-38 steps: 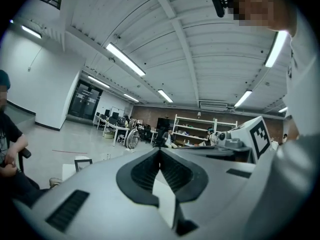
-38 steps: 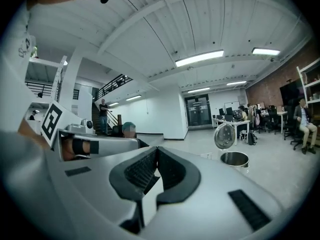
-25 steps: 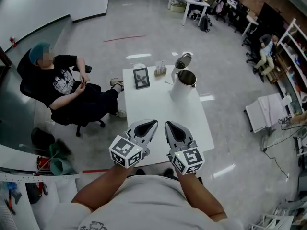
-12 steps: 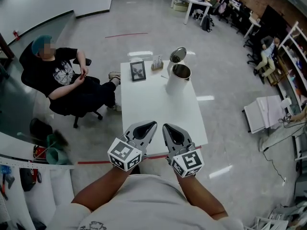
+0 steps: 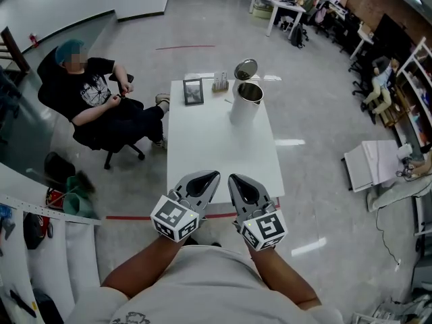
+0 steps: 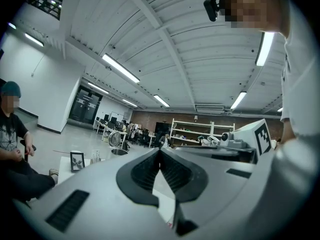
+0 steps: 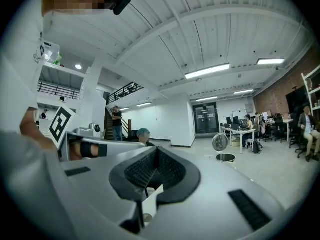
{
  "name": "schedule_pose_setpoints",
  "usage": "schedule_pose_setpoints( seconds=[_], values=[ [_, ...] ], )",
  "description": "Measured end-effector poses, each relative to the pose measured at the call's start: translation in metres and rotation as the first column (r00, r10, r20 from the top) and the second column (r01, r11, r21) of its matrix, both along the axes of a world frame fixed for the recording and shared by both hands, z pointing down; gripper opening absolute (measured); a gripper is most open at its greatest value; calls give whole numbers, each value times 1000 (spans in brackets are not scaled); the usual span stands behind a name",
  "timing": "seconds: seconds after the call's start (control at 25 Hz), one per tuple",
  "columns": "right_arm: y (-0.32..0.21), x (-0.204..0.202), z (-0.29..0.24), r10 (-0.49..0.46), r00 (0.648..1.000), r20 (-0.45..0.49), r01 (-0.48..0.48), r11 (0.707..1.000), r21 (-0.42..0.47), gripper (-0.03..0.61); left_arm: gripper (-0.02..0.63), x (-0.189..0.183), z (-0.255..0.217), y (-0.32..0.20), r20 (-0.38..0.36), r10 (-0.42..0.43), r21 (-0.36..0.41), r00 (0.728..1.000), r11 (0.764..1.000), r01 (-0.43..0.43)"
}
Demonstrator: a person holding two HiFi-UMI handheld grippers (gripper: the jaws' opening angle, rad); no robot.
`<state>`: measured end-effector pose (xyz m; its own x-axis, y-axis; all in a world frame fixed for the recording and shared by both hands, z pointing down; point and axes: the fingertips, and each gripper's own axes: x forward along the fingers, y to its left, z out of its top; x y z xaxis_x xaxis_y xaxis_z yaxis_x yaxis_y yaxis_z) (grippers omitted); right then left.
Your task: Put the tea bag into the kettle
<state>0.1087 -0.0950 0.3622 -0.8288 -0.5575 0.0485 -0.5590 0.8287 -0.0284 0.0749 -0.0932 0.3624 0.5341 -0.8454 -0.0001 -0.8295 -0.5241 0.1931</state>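
The white desk (image 5: pixel 223 150) is carrying the kettle (image 5: pixel 244 103) at its far end. At its near edge, the left tongs (image 5: pixel 213 175) and right tongs (image 5: pixel 233 179) are hovering fully closed and empty.

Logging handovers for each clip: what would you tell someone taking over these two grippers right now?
Left gripper: shut, empty.
Right gripper: shut, empty.
Both are level at the near edge of the white table.
Kettle stands at the far end, lid open.
Small holder beside it; whether it holds tea bags is too small to tell.
Done: nothing.
To do: find and grasp a tea bag, drop it into the kettle.
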Motion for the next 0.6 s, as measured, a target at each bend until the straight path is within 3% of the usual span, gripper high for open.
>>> schedule_pose_setpoints(
  seconds=[0.6],
  values=[
    [28,38,-4,-25,1000,-3,26,1000,18,11,11,39,-7,32,12,-25,7,1000,1000,25]
  ],
)
